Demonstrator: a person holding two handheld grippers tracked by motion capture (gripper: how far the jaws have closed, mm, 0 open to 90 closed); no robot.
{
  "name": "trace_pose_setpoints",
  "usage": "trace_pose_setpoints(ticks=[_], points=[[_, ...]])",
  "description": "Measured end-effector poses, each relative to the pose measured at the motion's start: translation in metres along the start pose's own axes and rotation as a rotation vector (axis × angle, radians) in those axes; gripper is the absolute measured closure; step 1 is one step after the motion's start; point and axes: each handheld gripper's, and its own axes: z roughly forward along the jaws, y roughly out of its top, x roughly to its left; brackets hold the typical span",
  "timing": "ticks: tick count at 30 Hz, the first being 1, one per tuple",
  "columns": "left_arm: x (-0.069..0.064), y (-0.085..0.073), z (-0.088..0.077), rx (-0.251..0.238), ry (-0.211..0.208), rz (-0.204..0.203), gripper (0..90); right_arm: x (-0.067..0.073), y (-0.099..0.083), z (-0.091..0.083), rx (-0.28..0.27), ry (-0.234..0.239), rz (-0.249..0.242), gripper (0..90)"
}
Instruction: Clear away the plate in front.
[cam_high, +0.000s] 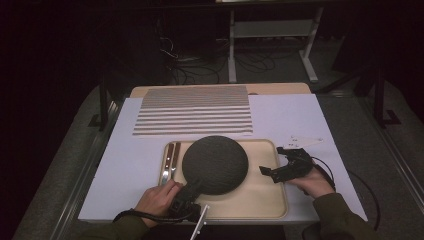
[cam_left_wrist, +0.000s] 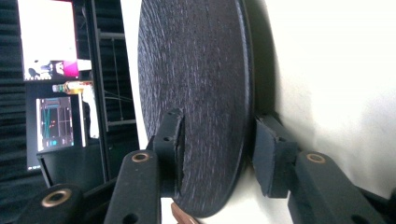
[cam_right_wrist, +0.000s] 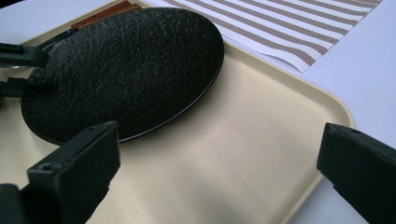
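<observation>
Left gripper (cam_high: 191, 191) straddles the near edge of the black round plate (cam_high: 215, 164) on the tray (cam_high: 260, 200); jaws loosened, one pad looks clear of the rim. Best slide out level without dragging. Plate is round, no long axis, lies nearly flat, face up. Right gripper (cam_high: 270, 172) spread, empty. Cutlery (cam_high: 171, 159) at left.

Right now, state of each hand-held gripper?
Left hand-held gripper: jaws astride the black round plate rim, pads apparently not pressing, open.
Right hand-held gripper: open, nothing between the jaws, over the beige tray.
</observation>
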Motion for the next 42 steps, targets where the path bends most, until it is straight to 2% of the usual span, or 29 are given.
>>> trace_pose_setpoints(ticks=[10,18,27,30,36,42], points=[[0.0,-0.01,-0.015,0.017,0.01,-0.012,53.7,0.0,0.0,0.001,0.008,-0.004,0.0,0.0],[0.003,-0.019,-0.022,0.002,0.02,-0.032,51.7,-0.001,0.0,0.001,0.01,-0.007,-0.001,0.0],[0.011,-0.034,-0.018,0.013,0.041,-0.097,47.6,0.0,0.0,0.001,0.01,-0.01,-0.002,0.0],[0.015,-0.04,-0.013,0.025,0.043,-0.13,45.9,0.0,0.0,0.001,0.011,-0.009,0.0,0.0],[0.024,-0.054,-0.005,0.031,0.034,-0.225,40.7,0.0,0.0,0.001,0.01,-0.01,0.0,0.0],[0.031,-0.068,0.004,0.071,0.033,-0.267,34.6,0.0,-0.001,0.0,0.009,-0.007,0.0,0.0]])
